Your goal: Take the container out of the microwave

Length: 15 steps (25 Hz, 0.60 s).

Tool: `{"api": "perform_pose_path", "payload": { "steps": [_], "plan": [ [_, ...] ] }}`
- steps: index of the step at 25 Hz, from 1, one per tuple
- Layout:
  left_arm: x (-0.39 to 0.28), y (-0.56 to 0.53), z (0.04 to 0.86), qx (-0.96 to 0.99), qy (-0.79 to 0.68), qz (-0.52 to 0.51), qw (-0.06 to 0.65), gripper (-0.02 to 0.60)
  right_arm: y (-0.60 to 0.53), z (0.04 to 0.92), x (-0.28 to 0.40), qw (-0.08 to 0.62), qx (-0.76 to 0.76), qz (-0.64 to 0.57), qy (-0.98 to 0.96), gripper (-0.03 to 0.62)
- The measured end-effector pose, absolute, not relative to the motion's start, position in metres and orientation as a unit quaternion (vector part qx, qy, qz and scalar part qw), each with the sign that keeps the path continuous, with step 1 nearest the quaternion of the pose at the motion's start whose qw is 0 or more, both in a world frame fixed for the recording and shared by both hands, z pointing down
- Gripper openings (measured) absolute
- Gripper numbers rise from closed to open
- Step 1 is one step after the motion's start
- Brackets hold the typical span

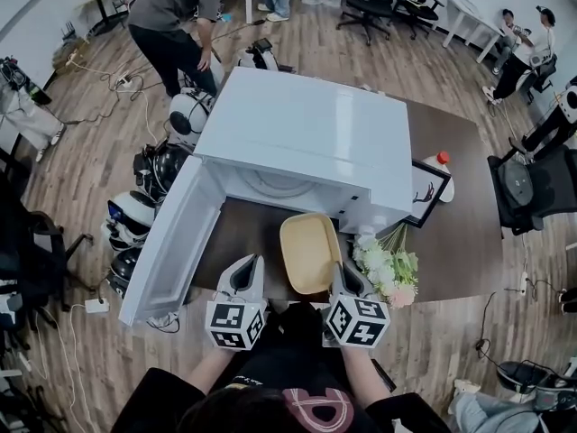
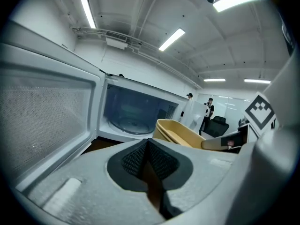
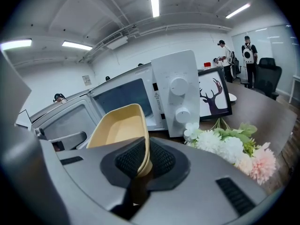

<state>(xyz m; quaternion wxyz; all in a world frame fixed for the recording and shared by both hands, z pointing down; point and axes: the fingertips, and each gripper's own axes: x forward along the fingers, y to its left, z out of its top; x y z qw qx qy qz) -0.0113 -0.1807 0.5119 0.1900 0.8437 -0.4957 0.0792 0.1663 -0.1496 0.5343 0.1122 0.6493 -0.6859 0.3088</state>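
At the far left the microwave's door stands swung wide open toward the near side, and the white microwave sits on the dark table with its cavity empty. Just right of the door, the left gripper hangs near the table's near edge with its jaws pressed together and nothing between them. It is close beside the container but apart from it. The yellow container is already outside the cavity, in front of the microwave's mouth and over the table. I cannot tell whether its base touches the tabletop. The right gripper is clamped on the container's near right rim, one pad inside the wall and one outside. Flowers lie just right of that gripper. The removal looks almost done, and what remains is the set-down. That calls for lowering the container level onto the bare table between door and flowers. It should be kept from tipping, as it hangs by one rim, and the right jaws should part only once it rests flat.
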Motion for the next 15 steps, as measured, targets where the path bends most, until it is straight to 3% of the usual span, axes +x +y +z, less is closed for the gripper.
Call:
{"api": "perform_pose_path", "payload": {
  "steps": [15],
  "plan": [
    [0.009,-0.182,0.512,0.855,-0.48,0.083,0.179,0.009,-0.152,0.543,0.165,0.133,0.644,0.299,-0.691,0.032]
  ]
}}
